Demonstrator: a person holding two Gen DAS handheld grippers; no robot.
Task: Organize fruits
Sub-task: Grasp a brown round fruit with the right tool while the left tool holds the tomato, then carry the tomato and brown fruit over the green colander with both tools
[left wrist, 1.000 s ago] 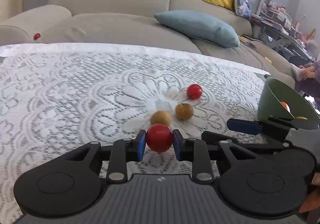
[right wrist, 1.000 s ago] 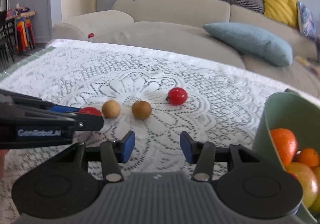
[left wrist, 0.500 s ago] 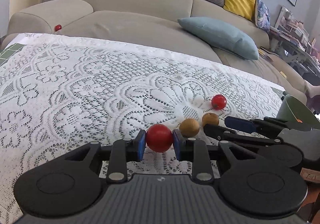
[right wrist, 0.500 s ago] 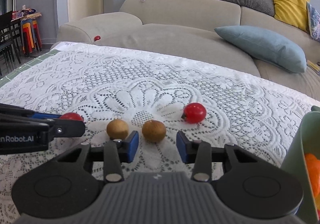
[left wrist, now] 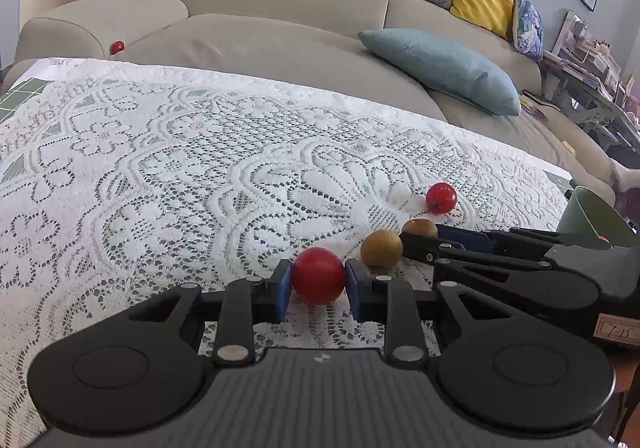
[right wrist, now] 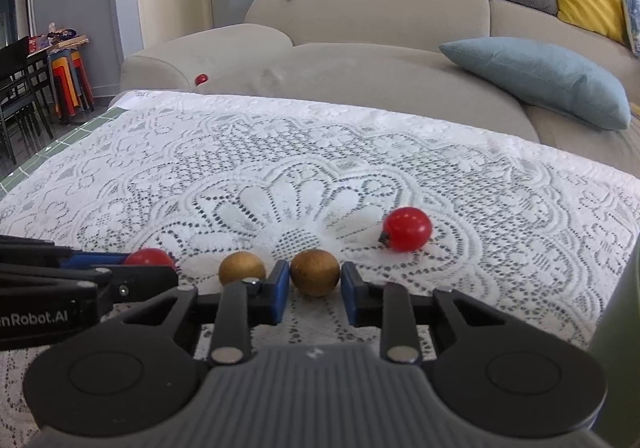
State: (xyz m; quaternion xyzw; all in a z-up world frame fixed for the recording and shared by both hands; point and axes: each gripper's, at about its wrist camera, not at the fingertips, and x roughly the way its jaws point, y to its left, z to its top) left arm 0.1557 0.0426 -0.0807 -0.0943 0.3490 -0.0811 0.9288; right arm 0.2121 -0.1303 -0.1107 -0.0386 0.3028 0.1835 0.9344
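Observation:
My left gripper (left wrist: 319, 286) is shut on a red round fruit (left wrist: 319, 275), low over the lace tablecloth (left wrist: 160, 176). My right gripper (right wrist: 315, 290) is shut on a brown round fruit (right wrist: 315, 272) resting on the cloth. A second brown fruit (right wrist: 242, 267) lies just left of it, between the two grippers; it also shows in the left wrist view (left wrist: 381, 248). A red tomato-like fruit (right wrist: 407, 228) lies to the right, apart. The green bowl (left wrist: 596, 214) stands at the far right.
A beige sofa (right wrist: 360, 32) runs behind the table with a blue pillow (right wrist: 536, 80) and a small red fruit (right wrist: 201, 79) on it. Dark chairs (right wrist: 20, 88) stand at the far left. The table's far edge is near the sofa.
My right gripper has moved forward and down onto the right brown fruit and closed on it. My left gripper has kept hold of the red fruit and shifted left, away from the bowl.

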